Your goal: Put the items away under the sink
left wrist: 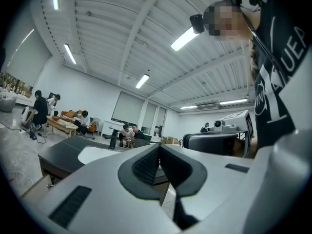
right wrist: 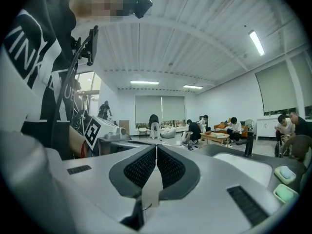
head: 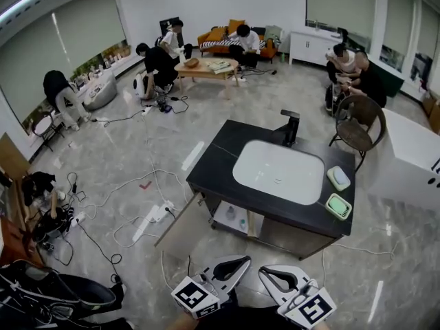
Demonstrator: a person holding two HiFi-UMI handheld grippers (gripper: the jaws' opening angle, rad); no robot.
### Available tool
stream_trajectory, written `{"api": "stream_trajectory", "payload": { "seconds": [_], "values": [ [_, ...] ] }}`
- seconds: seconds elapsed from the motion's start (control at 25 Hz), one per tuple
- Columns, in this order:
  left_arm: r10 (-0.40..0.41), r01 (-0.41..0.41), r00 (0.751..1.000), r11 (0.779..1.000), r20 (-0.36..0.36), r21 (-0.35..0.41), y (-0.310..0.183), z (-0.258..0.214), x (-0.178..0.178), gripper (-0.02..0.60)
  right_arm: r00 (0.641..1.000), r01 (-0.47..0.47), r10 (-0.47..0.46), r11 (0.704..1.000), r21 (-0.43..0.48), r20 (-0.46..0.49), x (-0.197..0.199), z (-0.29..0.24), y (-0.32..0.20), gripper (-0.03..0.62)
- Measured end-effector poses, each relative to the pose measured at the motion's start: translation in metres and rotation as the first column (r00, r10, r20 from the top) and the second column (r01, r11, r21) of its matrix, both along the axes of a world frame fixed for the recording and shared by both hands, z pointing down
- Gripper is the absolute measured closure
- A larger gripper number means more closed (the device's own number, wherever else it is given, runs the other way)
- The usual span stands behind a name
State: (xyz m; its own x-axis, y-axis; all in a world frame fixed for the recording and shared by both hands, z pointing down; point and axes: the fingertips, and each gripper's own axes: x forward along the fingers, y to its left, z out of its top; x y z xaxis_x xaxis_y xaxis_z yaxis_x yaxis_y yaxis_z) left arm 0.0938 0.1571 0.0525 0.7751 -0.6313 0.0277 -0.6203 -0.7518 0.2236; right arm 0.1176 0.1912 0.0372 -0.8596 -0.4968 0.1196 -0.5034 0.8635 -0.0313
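Observation:
A black-topped sink cabinet (head: pixel 213 163) with a white basin (head: pixel 278 172) and a black faucet (head: pixel 291 127) stands in the middle of the floor. On its right end lie a pale blue item (head: pixel 338 178) and a green one (head: pixel 338 206), the same blue item (right wrist: pixel 285 173) and green item (right wrist: pixel 284 193) showing in the right gripper view. Small bottles (head: pixel 231 214) stand on the open shelf under the basin. My left gripper (head: pixel 244 258) and right gripper (head: pixel 263 272) hover side by side in front of the cabinet, away from it. The left gripper (left wrist: pixel 159 150) and right gripper (right wrist: pixel 156 150) are both shut on nothing.
A cabinet door (head: pixel 177 218) hangs open at the front left. Cables and a power strip (head: pixel 155 217) lie on the floor to the left. A round chair (head: pixel 357 133) and a white counter (head: pixel 412 157) stand to the right. Several people sit at the room's edges.

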Motion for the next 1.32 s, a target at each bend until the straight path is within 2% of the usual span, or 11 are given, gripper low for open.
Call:
{"api": "stream_trajectory", "payload": {
  "seconds": [0.24,0.48,0.68,0.8,0.96,1.08,1.32],
  "values": [
    [0.044,-0.044,0.998,0.999,-0.044,-0.007,0.006,-0.01,0.019,0.575,0.999,-0.019,0.019,1.0,0.015,0.033,0.011,-0.008,0.008,0.559],
    [0.073,-0.073,0.997,0.997,-0.006,-0.015,0.014,-0.006,0.029,0.575,0.998,-0.031,0.032,0.999,-0.027,0.051,0.016,-0.002,0.012,0.56],
    [0.065,-0.064,0.998,0.997,0.024,-0.05,0.018,0.012,0.024,0.575,0.999,0.008,-0.006,0.999,-0.039,0.052,0.01,0.004,0.015,0.559],
    [0.068,-0.066,0.997,0.997,0.04,-0.045,0.016,0.011,0.023,0.574,0.998,0.031,-0.029,0.999,-0.042,0.051,0.003,0.005,0.017,0.559],
    [0.088,-0.082,0.993,0.994,0.083,-0.076,0.015,0.016,0.024,0.575,0.998,0.062,-0.062,0.998,-0.014,0.014,-0.005,0.002,0.019,0.559],
    [0.095,-0.089,0.992,0.994,0.085,-0.07,0.015,0.015,0.028,0.575,0.997,0.075,-0.075,0.997,0.001,-0.032,-0.003,0.001,0.022,0.56],
    [0.104,-0.1,0.992,0.993,0.07,-0.055,0.028,0.005,0.028,0.575,0.997,0.061,-0.06,0.998,0.013,-0.053,0.0,-0.003,0.039,0.56]
  ]
}}
